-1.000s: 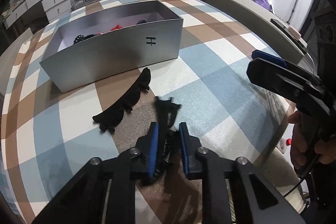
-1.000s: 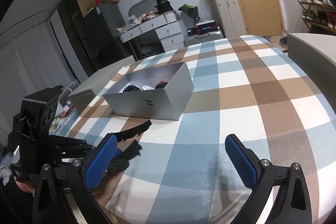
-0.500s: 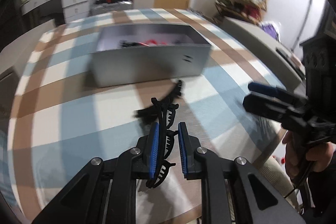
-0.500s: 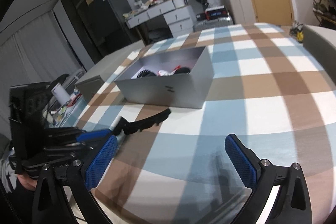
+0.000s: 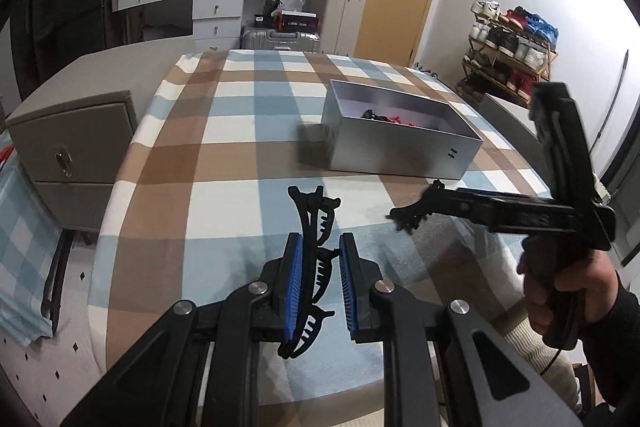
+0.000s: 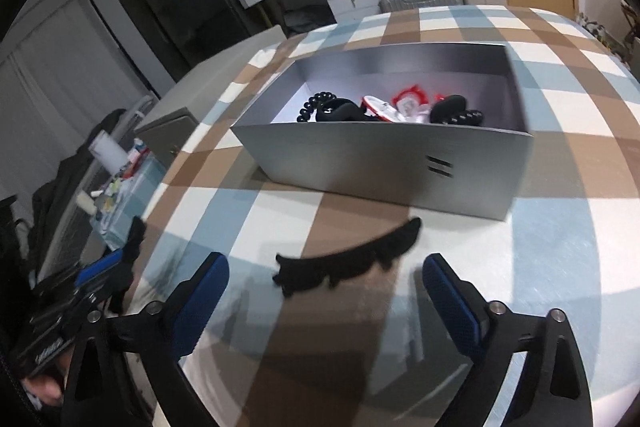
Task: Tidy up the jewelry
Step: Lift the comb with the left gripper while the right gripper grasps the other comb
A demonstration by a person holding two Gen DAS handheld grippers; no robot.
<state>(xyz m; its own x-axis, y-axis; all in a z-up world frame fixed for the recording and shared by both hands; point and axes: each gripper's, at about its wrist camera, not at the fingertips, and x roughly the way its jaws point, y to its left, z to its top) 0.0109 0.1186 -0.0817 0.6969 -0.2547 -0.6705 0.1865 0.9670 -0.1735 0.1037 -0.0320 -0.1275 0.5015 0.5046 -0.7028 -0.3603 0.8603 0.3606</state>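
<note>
My left gripper (image 5: 318, 259) is shut on a black claw hair clip (image 5: 314, 251) and holds it above the checked tablecloth. My right gripper (image 6: 326, 281) is open wide and hangs just above a black scalloped hair piece (image 6: 352, 257) that lies on the cloth in front of the silver box (image 6: 384, 163). The box holds black beads (image 6: 314, 105), red and white items (image 6: 404, 105) and other black pieces. In the left wrist view the right gripper (image 5: 464, 205) is at the right, the hair piece (image 5: 412, 215) shows under its fingers, and the box (image 5: 400, 151) is beyond.
The table (image 5: 224, 155) has a blue, brown and white checked cloth. A grey cabinet (image 5: 76, 151) stands to its left. Drawers, a suitcase and a shoe rack stand at the back of the room.
My left gripper has lifted the claw clip off the table and swung left. My right gripper has moved in over the scalloped hair piece, closer to the box.
</note>
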